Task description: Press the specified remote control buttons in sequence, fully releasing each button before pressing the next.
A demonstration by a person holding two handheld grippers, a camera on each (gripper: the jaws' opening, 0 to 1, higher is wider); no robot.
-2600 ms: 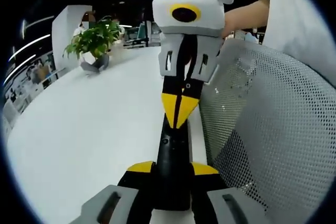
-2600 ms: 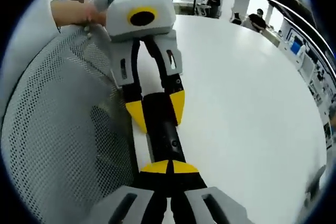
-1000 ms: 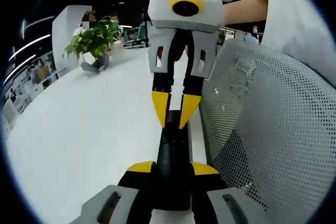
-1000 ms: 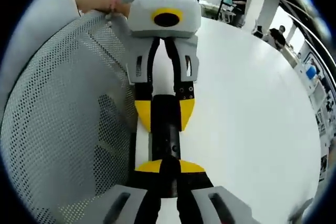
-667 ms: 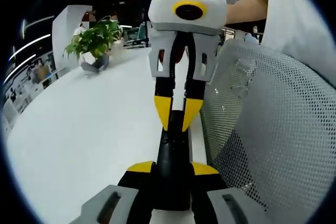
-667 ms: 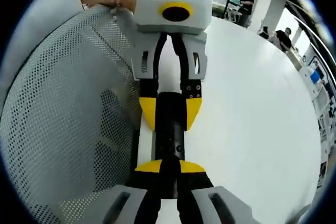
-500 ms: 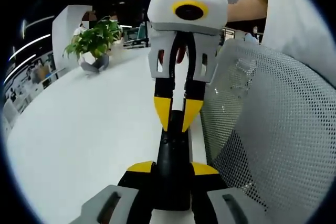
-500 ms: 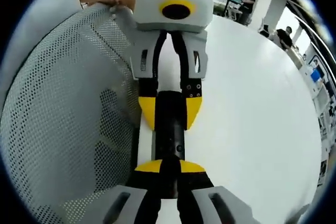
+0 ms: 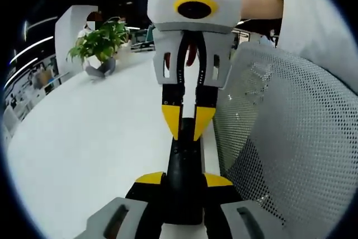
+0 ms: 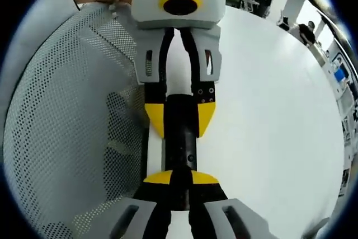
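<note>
The remote (image 9: pixel 185 158) is a slim black bar held over the white table (image 9: pixel 84 155), and everything here is best placed from it; its long axis runs straight from one claw to the other. The left gripper (image 9: pixel 184 181) has its yellow tips clamped on the remote's two long sides at the near end in the left gripper view, so the button face is turned up and free. The right gripper (image 9: pixel 186 120) comes in from the remote's far end, facing the left one head-on along that same axis; its yellow tips stand narrow, with a thin slit between them, and they sit right over the far end of the remote; whether they are touching the button face or hovering just clear of it I cannot tell. It grips nothing that I can see.

So the pressing falls to the right claw, which lies directly above the remote's far end; I would judge it needs only a short dip down onto the face, then a clean lift off before the next button. A slip sideways looks the likelier fault, the bar being so narrow.

A grey mesh chair back (image 9: pixel 279 155) stands just beside the remote; a potted plant (image 9: pixel 100 46) sits well beyond it on the table; a person's arm (image 9: pixel 260 6) reaches in behind the right claw.
</note>
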